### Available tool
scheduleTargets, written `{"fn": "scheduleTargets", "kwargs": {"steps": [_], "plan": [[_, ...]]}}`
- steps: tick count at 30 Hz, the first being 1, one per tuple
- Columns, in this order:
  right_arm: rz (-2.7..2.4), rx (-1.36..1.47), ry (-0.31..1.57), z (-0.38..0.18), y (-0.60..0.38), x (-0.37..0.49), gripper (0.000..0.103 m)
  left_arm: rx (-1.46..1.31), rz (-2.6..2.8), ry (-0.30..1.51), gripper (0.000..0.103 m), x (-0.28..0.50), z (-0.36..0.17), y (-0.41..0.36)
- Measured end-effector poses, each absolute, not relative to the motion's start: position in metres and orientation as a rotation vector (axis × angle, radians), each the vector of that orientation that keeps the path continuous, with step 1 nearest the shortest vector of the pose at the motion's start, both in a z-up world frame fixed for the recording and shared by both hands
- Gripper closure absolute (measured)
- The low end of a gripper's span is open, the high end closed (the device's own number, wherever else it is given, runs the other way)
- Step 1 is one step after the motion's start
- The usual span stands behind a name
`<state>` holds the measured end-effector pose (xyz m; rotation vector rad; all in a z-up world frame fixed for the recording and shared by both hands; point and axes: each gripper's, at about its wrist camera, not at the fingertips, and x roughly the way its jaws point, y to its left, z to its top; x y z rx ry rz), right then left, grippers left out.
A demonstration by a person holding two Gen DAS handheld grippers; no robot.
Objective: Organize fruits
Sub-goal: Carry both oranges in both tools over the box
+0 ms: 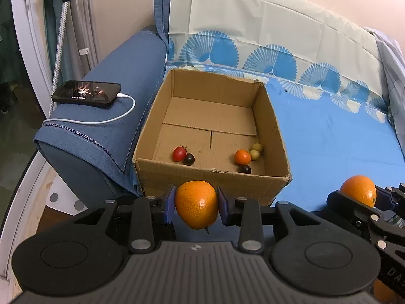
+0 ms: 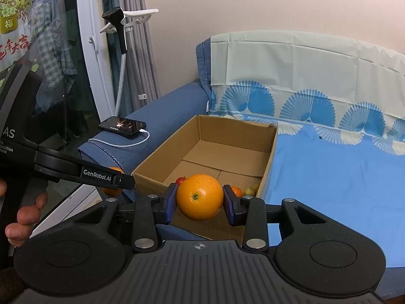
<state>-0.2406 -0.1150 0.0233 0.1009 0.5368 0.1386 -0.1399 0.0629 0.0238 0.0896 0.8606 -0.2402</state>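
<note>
Holding one orange [image 1: 197,204] pinched in my left tongs [image 1: 196,205] and another orange [image 2: 200,196] in my right tongs [image 2: 200,200], I hover both just short of the cardboard box [image 1: 212,178] on the sofa, ready to add them to the small fruits [image 1: 242,157] inside.

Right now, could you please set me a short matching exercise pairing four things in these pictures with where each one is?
Things:
1. phone
2. red fruit
3. orange
4. cardboard box

Places:
A. on the blue patterned cloth, beside the armrest
B. gripped in the left tongs
C. on the blue armrest, cable plugged in
D. on the box floor, touching a dark fruit

Pairs: 1-C, 2-D, 3-B, 4-A
</note>
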Motion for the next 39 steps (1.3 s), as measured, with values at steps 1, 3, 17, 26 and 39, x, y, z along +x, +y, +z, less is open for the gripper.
{"fn": "scheduleTargets", "kwargs": {"steps": [1,3,17,26,39], "plan": [[0.139,0.101,0.54,0.023,-0.115,-0.239,0.064,0.09,-0.24,0.865,0.064,-0.139,0.023,0.063],[0.141,0.101,0.548,0.022,-0.116,-0.236,0.064,0.09,-0.241,0.874,0.064,-0.136,0.02,0.063],[0.117,0.101,0.585,0.013,-0.126,-0.203,0.064,0.077,-0.229,0.923,0.064,-0.104,0.008,0.065],[0.105,0.077,0.596,0.008,-0.134,-0.165,0.064,0.092,-0.209,0.926,0.064,-0.064,0.008,0.065],[0.099,0.069,0.626,-0.012,-0.142,-0.079,0.064,0.118,-0.227,0.95,0.064,0.011,-0.01,0.045]]}}
